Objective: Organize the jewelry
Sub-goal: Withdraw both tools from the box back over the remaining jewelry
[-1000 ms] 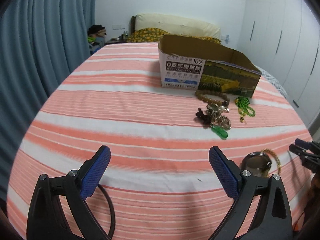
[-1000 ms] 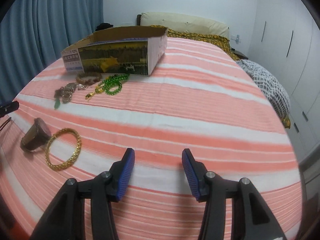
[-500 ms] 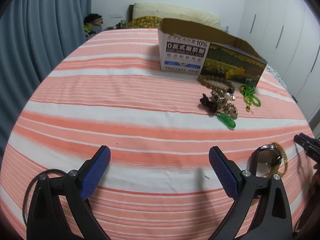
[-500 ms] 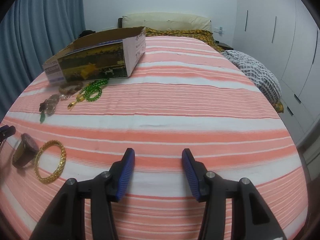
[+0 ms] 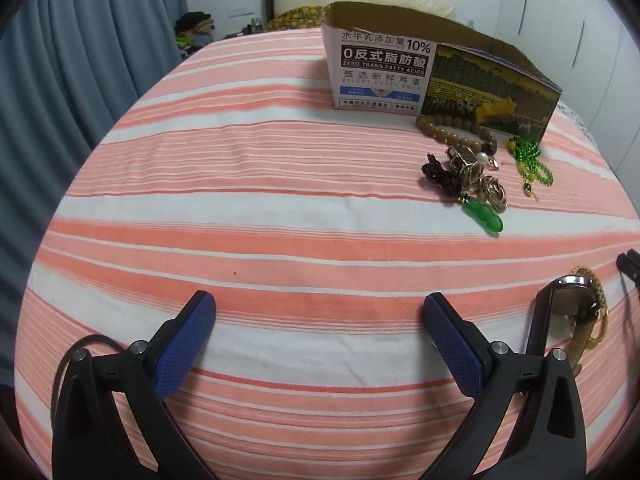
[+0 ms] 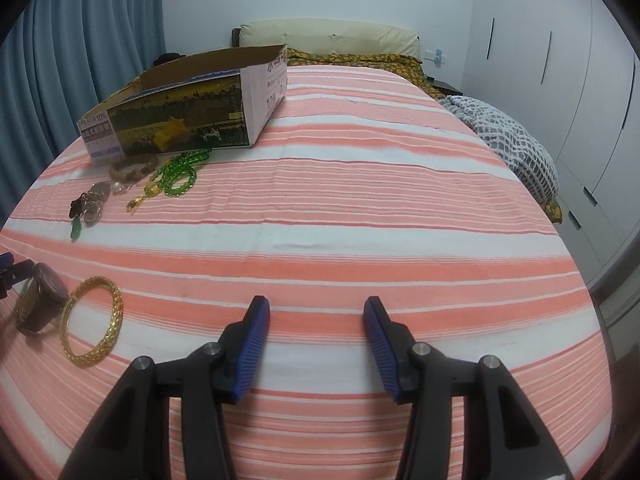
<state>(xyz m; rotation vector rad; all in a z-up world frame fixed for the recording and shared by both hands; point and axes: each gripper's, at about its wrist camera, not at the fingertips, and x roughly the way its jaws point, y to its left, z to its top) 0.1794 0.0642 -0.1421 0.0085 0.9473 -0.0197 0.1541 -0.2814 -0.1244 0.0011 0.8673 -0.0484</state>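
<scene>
An open cardboard box (image 5: 440,76) (image 6: 188,120) stands on the striped bedspread. In front of it lie a brown bead bracelet (image 5: 456,136) (image 6: 134,168), a green bead necklace (image 5: 530,160) (image 6: 180,172) and a tangle of trinkets with a green pendant (image 5: 482,212) (image 6: 76,230). Nearer lie a wristwatch (image 5: 568,300) (image 6: 40,300) and a gold bangle (image 6: 92,326). My left gripper (image 5: 320,312) hovers wide open over bare sheet, left of the watch. My right gripper (image 6: 316,316) is open with nothing between its fingers, right of the bangle.
Blue curtains (image 5: 80,80) hang along the left side of the bed. Pillows (image 6: 328,36) sit at the headboard, a grey patterned blanket (image 6: 512,148) lies at the right edge, and white wardrobes (image 6: 560,60) stand beyond it.
The left wrist view has tilted down and drawn closer to the sheet; the box and jewelry sit higher and larger. The right view has swung slightly, shifting the jewelry leftward.
</scene>
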